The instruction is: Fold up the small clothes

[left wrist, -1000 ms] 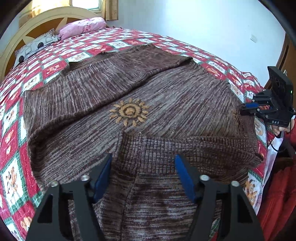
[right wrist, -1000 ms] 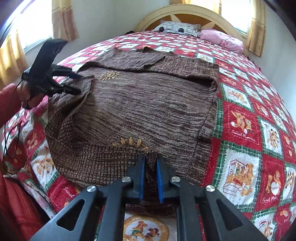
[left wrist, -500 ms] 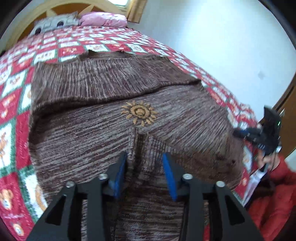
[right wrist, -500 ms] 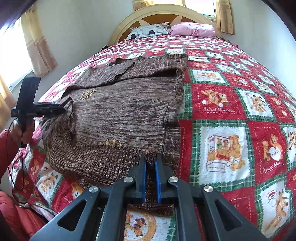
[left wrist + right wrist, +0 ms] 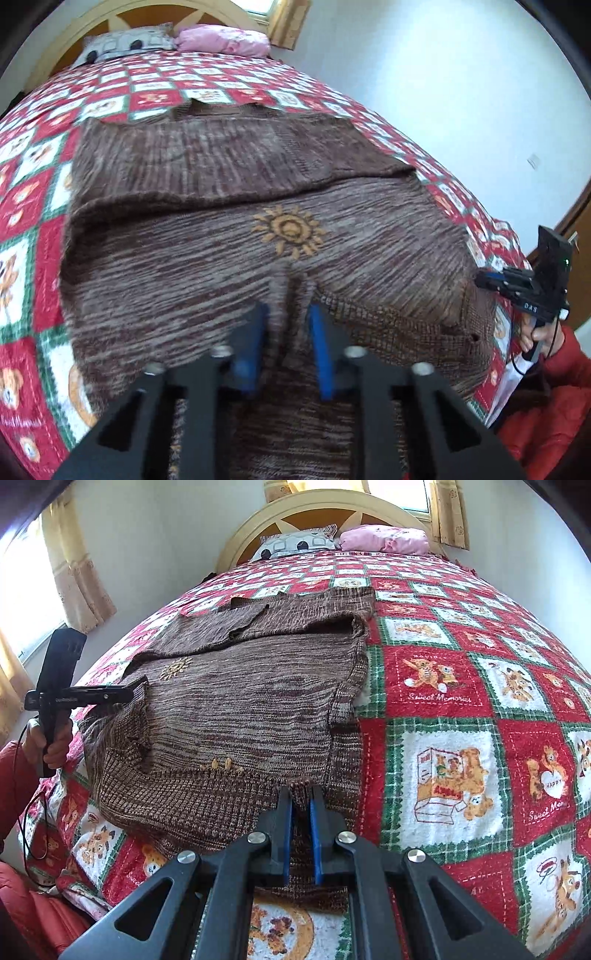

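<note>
A brown knitted sweater (image 5: 221,236) with an orange sun motif (image 5: 288,230) lies spread on the bed, its sleeves folded across the top. My left gripper (image 5: 286,314) is shut on a pinched ridge of the sweater's hem just below the sun. My right gripper (image 5: 300,794) is shut on the sweater (image 5: 251,709) at its ribbed hem near the right corner. Each gripper shows in the other's view: the right one (image 5: 484,278) at the sweater's right edge, the left one (image 5: 129,694) at its left edge.
The bed has a red, green and white patchwork quilt (image 5: 461,709). A patterned pillow (image 5: 295,544) and a pink pillow (image 5: 384,539) lie by the cream headboard (image 5: 317,506). Curtained windows (image 5: 77,572) are on the left wall. My red sleeve (image 5: 546,406) is beside the bed.
My left gripper has closed from wide open onto a fold of the sweater's hem. The right gripper stays shut on the hem; the view has shifted toward the headboard.
</note>
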`<action>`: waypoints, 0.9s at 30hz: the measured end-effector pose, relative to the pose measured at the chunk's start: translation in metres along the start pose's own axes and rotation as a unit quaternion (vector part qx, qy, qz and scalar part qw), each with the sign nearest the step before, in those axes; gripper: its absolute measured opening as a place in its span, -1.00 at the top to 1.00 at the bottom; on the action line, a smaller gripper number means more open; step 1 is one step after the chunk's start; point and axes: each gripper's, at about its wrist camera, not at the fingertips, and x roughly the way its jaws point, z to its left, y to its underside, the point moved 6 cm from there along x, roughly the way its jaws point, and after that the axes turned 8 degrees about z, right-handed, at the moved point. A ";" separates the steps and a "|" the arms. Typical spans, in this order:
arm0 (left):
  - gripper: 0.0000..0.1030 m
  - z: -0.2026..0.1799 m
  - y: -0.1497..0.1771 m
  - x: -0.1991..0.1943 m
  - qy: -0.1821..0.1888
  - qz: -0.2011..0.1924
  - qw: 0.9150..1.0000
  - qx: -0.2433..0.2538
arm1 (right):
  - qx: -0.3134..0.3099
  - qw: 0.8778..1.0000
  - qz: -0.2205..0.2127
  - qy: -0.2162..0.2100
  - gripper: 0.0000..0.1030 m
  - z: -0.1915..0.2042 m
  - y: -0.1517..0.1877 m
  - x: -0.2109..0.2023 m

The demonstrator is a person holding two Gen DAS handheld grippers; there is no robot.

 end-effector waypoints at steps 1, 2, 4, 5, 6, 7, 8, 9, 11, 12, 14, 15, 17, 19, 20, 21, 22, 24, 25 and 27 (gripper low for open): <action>0.71 0.002 0.001 -0.001 0.007 -0.003 1.000 -0.007 | 0.000 1.000 0.000 0.003 0.85 0.000 0.000 0.000; 0.75 0.002 0.003 -0.003 0.010 -0.006 1.000 -0.010 | 0.001 1.000 0.000 0.007 0.85 0.001 0.000 -0.001; 0.76 0.000 0.006 -0.006 -0.006 -0.015 1.000 -0.006 | 0.001 1.000 -0.005 0.011 0.85 0.003 -0.002 -0.006; 0.77 -0.002 0.008 -0.008 -0.019 -0.019 1.000 -0.004 | 0.000 1.000 -0.010 0.010 0.85 0.004 -0.003 -0.010; 0.78 -0.004 0.009 -0.012 -0.028 -0.025 0.999 -0.006 | 0.000 1.000 -0.016 0.008 0.85 0.006 -0.005 -0.016; 0.78 -0.006 0.009 -0.016 -0.030 -0.031 0.999 -0.010 | 0.000 1.000 -0.025 0.007 0.85 0.008 -0.008 -0.024; 0.78 -0.007 0.009 -0.023 -0.029 -0.042 0.999 -0.018 | 0.000 0.999 -0.032 0.006 0.85 0.009 -0.012 -0.030; 0.78 -0.008 0.008 -0.028 -0.029 -0.051 0.998 -0.024 | -0.001 0.999 -0.042 0.004 0.86 0.011 -0.016 -0.038; 0.78 -0.006 0.006 -0.039 -0.029 -0.070 0.996 -0.042 | -0.002 0.998 -0.059 0.005 0.86 0.014 -0.026 -0.051; 0.78 -0.004 0.005 -0.046 -0.027 -0.083 0.995 -0.053 | -0.004 0.997 -0.072 0.010 0.86 0.015 -0.033 -0.058; 0.78 0.002 0.004 -0.056 -0.038 -0.103 0.991 -0.070 | -0.005 0.996 -0.087 0.019 0.86 0.016 -0.043 -0.065; 0.78 0.007 0.004 -0.060 -0.044 -0.112 0.989 -0.080 | -0.005 0.995 -0.096 0.026 0.86 0.016 -0.048 -0.069; 0.78 0.016 0.003 -0.066 -0.046 -0.126 0.985 -0.103 | -0.005 0.993 -0.108 0.044 0.86 0.015 -0.057 -0.073; 0.78 0.026 0.005 -0.071 -0.055 -0.140 0.981 -0.123 | -0.004 0.991 -0.115 0.069 0.86 0.013 -0.063 -0.073; 0.78 0.030 0.006 -0.071 -0.066 -0.144 0.979 -0.130 | -0.001 0.990 -0.116 0.076 0.86 0.011 -0.065 -0.071; 0.78 0.034 0.008 -0.071 -0.074 -0.146 0.977 -0.138 | 0.002 0.990 -0.115 0.080 0.86 0.010 -0.066 -0.068; 0.78 0.037 0.010 -0.069 -0.071 -0.147 0.976 -0.146 | 0.004 0.990 -0.112 0.081 0.86 0.008 -0.068 -0.065; 0.78 0.040 0.012 -0.065 -0.063 -0.146 0.975 -0.154 | 0.008 0.991 -0.107 0.081 0.86 0.007 -0.069 -0.059; 0.78 0.040 0.011 -0.063 -0.068 -0.146 0.975 -0.153 | 0.007 0.991 -0.105 0.081 0.86 0.007 -0.070 -0.056; 0.78 0.038 0.009 -0.062 -0.080 -0.149 0.974 -0.148 | 0.003 0.991 -0.105 0.084 0.86 0.007 -0.072 -0.055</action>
